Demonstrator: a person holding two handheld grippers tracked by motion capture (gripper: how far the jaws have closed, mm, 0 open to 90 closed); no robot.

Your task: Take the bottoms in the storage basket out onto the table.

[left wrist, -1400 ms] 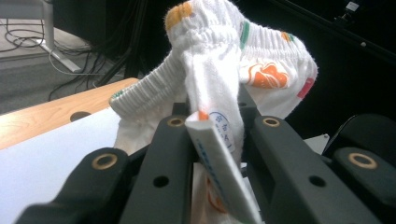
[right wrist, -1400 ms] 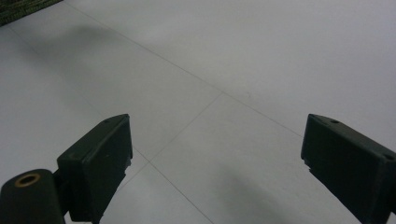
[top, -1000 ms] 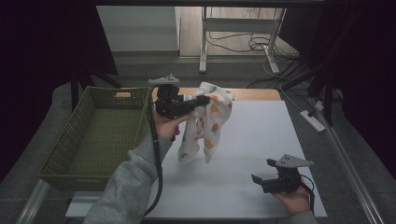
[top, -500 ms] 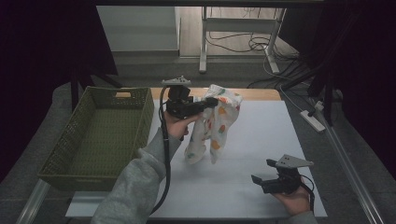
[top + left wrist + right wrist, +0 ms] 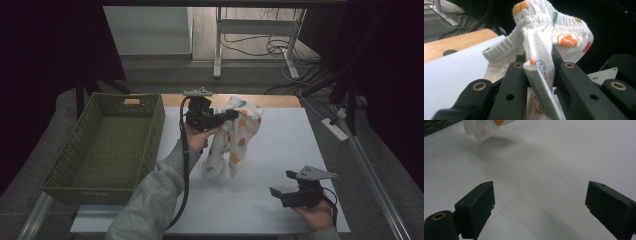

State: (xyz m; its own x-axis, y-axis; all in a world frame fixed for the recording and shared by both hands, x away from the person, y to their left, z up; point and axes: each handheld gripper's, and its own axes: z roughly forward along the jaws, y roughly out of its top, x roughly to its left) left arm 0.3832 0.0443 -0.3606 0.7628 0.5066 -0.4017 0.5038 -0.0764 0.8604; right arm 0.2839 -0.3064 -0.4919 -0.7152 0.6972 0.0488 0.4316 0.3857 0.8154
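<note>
White table (image 5: 300, 150) broadly bare between basket (image 5: 107, 145) at left edge and right gripper (image 5: 283, 192) near the front right, jaws wide over bare surface; left gripper (image 5: 227, 116) clamped on patterned cloth (image 5: 235, 140) hanging mid-table, dark room with cables (image 5: 260, 47) beyond.

Garment (image 5: 235, 137): small white knit piece, printed with orange, green and red motifs, ribbed elastic band at the top edge. A white sewn-in label with blue print shows in the left gripper view. Held by the band between the closed jaws of the left gripper (image 5: 231, 115); the rest hangs down in loose folds. Lower end looks just above or barely touching the white worktop (image 5: 280, 150), contact not resolvable. Position: just right of the green woven basket (image 5: 107, 145).
</note>
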